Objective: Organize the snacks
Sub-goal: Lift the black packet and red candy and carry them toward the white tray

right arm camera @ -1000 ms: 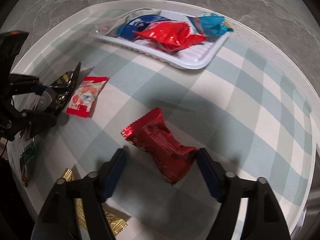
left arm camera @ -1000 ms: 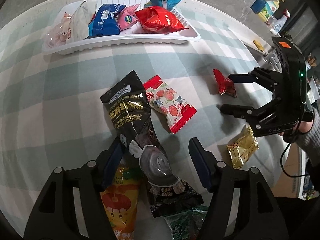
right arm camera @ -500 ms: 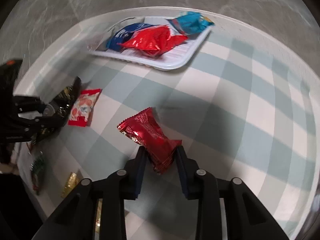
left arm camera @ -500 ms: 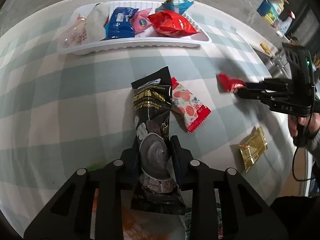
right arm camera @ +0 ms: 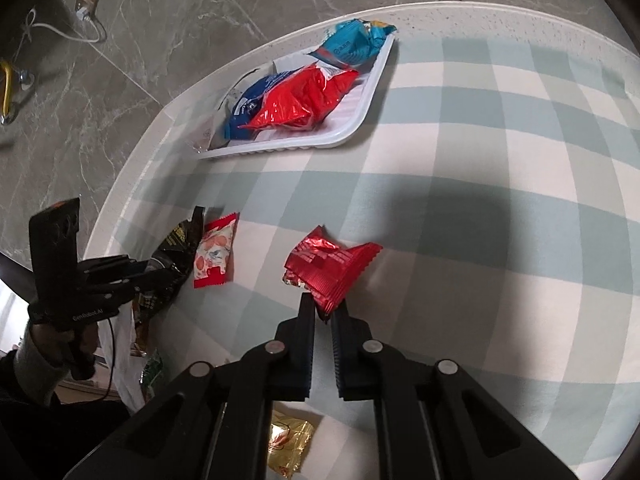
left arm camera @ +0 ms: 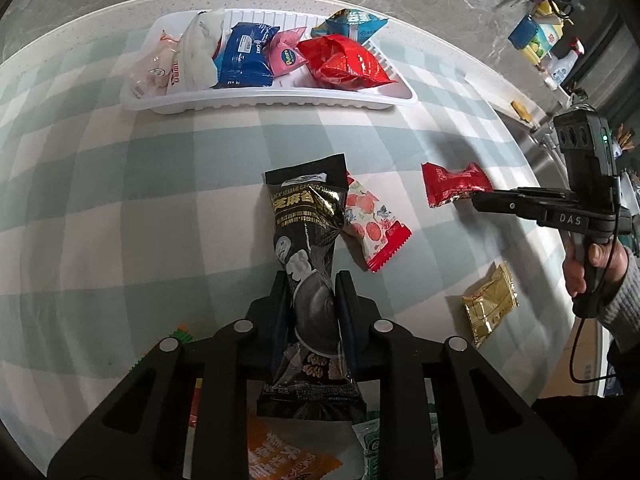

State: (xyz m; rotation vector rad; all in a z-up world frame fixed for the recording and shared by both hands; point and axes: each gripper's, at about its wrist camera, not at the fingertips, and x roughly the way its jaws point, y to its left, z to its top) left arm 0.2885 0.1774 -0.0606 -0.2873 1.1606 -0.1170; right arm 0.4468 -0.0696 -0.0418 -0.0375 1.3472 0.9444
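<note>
My left gripper (left arm camera: 312, 280) is shut on a long black sesame snack packet (left arm camera: 306, 220) and holds it off the checked tablecloth. My right gripper (right arm camera: 323, 304) is shut on a small red foil packet (right arm camera: 330, 260), also lifted; both show in the left wrist view, the gripper (left arm camera: 476, 202) at the right with the red packet (left arm camera: 452, 188). The white tray (left arm camera: 264, 102) at the table's far side holds several snack packets, among them a large red one (left arm camera: 344, 64). In the right wrist view the tray (right arm camera: 360, 116) lies far left of centre.
A strawberry-print packet with red ends (left arm camera: 372, 224) lies on the cloth beside the black packet. A gold packet (left arm camera: 490, 306) lies near the right edge. An orange packet (left arm camera: 280, 456) and a green one (left arm camera: 372, 440) lie under my left gripper. The round table's edge is close on the right.
Both grippers closed from open onto their packets and have lifted them. The black packet now hangs upright in the left jaws; the red packet is raised off the cloth.
</note>
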